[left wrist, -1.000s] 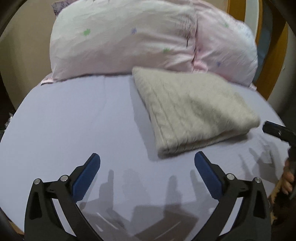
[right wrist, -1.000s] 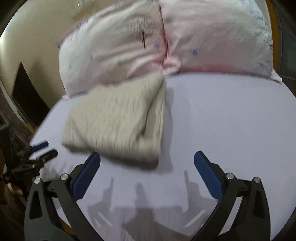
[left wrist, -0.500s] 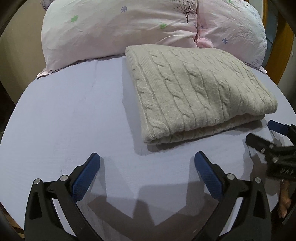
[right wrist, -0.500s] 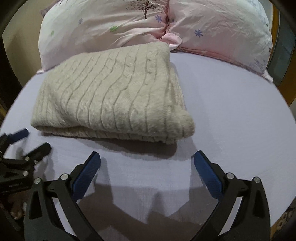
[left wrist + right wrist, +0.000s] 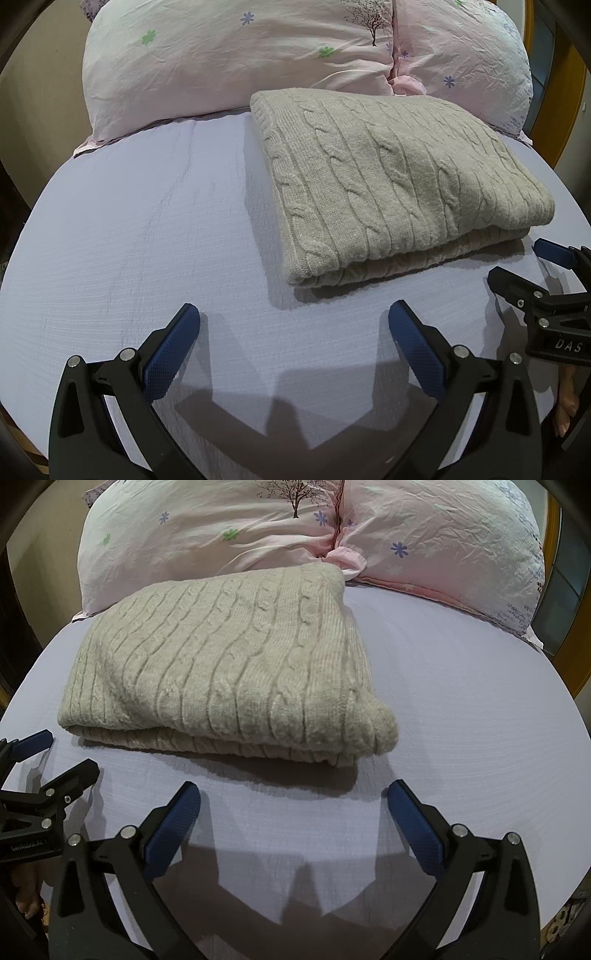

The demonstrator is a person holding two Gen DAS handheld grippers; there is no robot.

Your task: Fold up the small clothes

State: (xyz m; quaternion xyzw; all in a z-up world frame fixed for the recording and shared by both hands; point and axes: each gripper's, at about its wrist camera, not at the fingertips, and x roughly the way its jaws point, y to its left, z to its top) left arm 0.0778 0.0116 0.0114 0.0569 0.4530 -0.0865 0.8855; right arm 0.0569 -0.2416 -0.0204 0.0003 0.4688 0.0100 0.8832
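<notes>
A beige cable-knit sweater (image 5: 399, 188) lies folded into a thick rectangle on the lilac bed sheet (image 5: 140, 236); it also shows in the right wrist view (image 5: 229, 672). My left gripper (image 5: 294, 325) is open and empty, just short of the sweater's near left corner. My right gripper (image 5: 294, 805) is open and empty, just short of the sweater's near right corner. Each gripper shows at the edge of the other's view: the right one (image 5: 532, 266) and the left one (image 5: 62, 753), both open near the fold's front edge.
Two pink flowered pillows (image 5: 236, 55) lean against the headboard behind the sweater, also in the right wrist view (image 5: 443, 535). A wooden bed frame (image 5: 576, 92) rises at the right. The sheet (image 5: 461, 701) curves away to the bed's edges on both sides.
Both grippers have moved forward and lower toward the folded sweater, which now looks larger and closer. Both stayed open. The sweater has not moved.
</notes>
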